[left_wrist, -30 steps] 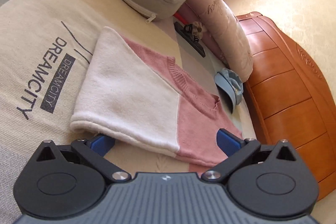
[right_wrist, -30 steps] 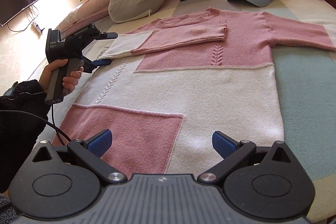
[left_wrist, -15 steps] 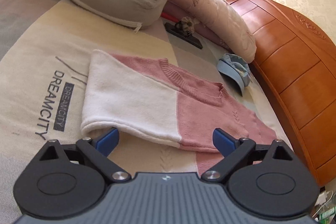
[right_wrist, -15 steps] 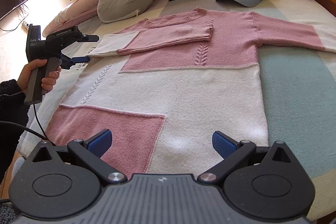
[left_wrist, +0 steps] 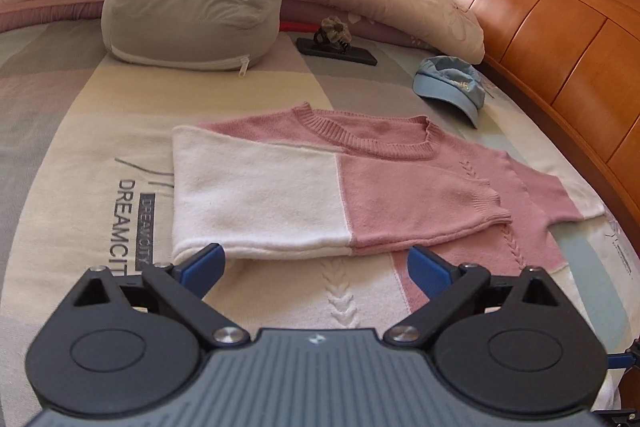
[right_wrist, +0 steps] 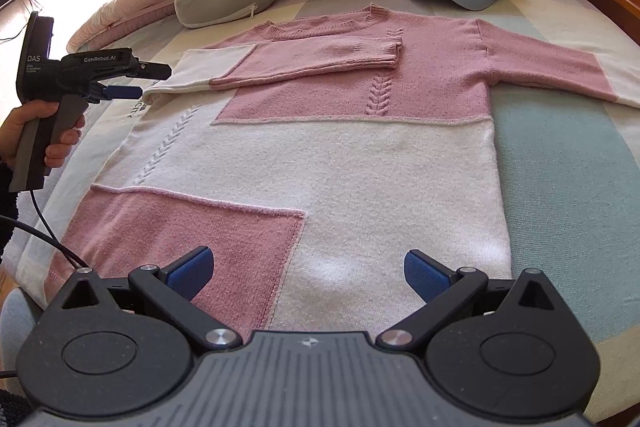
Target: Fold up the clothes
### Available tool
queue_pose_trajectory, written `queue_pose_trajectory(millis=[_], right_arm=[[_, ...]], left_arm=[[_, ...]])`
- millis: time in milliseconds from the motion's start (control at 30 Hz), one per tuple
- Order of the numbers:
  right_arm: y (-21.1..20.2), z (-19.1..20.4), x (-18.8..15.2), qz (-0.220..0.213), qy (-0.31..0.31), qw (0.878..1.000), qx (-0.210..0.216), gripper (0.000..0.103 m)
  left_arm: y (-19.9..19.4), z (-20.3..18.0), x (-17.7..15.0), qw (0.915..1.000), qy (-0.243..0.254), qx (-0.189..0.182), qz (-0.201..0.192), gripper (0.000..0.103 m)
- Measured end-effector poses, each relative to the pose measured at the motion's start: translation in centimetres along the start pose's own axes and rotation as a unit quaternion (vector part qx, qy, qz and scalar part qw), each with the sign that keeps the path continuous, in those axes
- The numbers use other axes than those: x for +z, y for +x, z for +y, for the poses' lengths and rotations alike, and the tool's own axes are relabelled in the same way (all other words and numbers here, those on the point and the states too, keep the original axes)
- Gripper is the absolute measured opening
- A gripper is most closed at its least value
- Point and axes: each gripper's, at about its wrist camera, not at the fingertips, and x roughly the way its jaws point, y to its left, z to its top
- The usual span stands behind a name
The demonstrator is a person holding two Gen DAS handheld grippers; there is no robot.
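both the left gripper [left_wrist: 316, 263] and the right gripper [right_wrist: 306, 269] are seen spread wide, nothing held or touched. the sweater [right_wrist: 360, 163] is laid flat on the bed [right_wrist: 560, 163] ahead of the right fingers, its folded sleeve [left_wrist: 288, 203] just beyond the left fingertips. since 1.0 s ago the left gripper has been pulled back off the sleeve edge.

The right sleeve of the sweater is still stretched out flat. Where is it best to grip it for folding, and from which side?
Probably at the white cuff end of the outstretched sleeve, approached from the open side of the bed with the right gripper. That end lies free on the bedsheet, so a finger could slip under its edge, and it can then be carried across the sweater like the folded sleeve.
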Motion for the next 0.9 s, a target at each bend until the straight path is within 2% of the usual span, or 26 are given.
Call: queue_pose_trajectory(millis=[100, 167, 333, 433, 600, 733, 900], right_arm=[[-0.4, -0.1, -0.4, -0.005, -0.002, 1.0, 0.0, 0.103], [-0.8, -0.4, -0.6, -0.011, 0.002, 1.0, 0.002, 0.103], [-2.3, -1.4, -1.4, -0.022, 0.017, 1.0, 0.004, 0.103], [-3.3, -2.3, -2.0, -0.029, 0.025, 0.999, 0.005, 0.103], [-4.6, -3.5, -2.8, -0.041, 0.041, 0.998, 0.006, 0.103], [-5.2, -4.1, -3.2, -0.049, 0.059, 0.997, 0.014, 0.103], [-5.3, -3.7, -3.3, -0.049, 0.057, 0.997, 0.017, 0.103]], left_arm=[[0.2, -1.9, 2.0, 0.9983, 0.044, 0.028, -0.026, 0.101], [1.9, -2.7, 2.9, 0.9979, 0.049, 0.042, -0.008, 0.101], [7.2, -2.3, 2.3, 0.9945, 0.003, 0.087, 0.059, 0.101], [8.8, -0.7, 1.1, 0.9893, -0.062, 0.092, 0.095, 0.101], [6.2, -2.0, 1.6, 0.9907, -0.068, 0.098, 0.066, 0.101], [3.3, -4.2, 2.9, 0.994, -0.03, 0.098, 0.039, 0.101], [-1.2, -6.8, 4.8, 0.9972, 0.008, 0.072, 0.017, 0.101]])
